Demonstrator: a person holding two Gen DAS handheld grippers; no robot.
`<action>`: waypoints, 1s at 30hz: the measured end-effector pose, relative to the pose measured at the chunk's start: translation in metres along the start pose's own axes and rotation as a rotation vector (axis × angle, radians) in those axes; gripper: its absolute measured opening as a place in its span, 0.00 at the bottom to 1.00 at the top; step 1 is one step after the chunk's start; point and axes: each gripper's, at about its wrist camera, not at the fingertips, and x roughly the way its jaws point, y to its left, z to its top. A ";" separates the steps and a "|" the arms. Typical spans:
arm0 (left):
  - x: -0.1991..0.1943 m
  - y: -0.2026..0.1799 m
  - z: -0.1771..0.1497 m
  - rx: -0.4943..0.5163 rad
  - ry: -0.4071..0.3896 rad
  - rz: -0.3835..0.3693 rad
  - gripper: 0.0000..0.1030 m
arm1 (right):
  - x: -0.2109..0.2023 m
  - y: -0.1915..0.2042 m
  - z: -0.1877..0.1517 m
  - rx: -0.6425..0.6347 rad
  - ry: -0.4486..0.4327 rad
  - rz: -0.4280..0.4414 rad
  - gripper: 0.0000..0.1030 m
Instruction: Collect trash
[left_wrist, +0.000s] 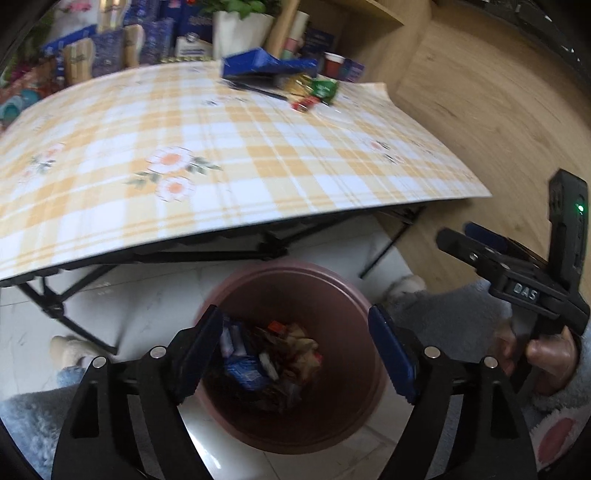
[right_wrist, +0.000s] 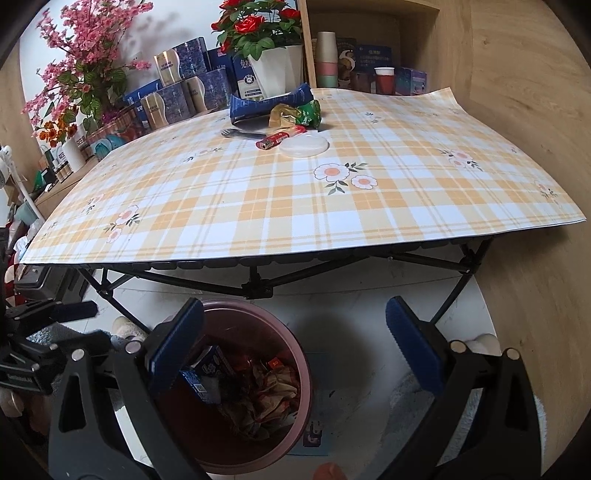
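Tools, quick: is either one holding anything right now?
Left tool: open, holding nothing, above the pink bin.
Right tool: open, holding nothing, near the same bin.

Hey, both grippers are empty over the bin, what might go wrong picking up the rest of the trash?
The clear round plastic lid lies flat on the checked tablecloth, so open jaws may slide over it. The red lighter touches the wrappers and could get swept along. The pink round trash bin sits low under the table edge, so drops may miss.
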 end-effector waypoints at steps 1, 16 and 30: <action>-0.002 0.001 0.001 -0.002 -0.011 0.014 0.80 | 0.000 0.000 0.000 0.000 0.002 -0.003 0.94; -0.041 0.005 0.011 -0.011 -0.198 0.192 0.90 | -0.010 0.003 0.007 -0.007 -0.030 0.079 0.94; -0.048 0.014 0.013 -0.036 -0.260 0.232 0.90 | -0.010 0.004 0.026 -0.081 0.010 0.090 0.94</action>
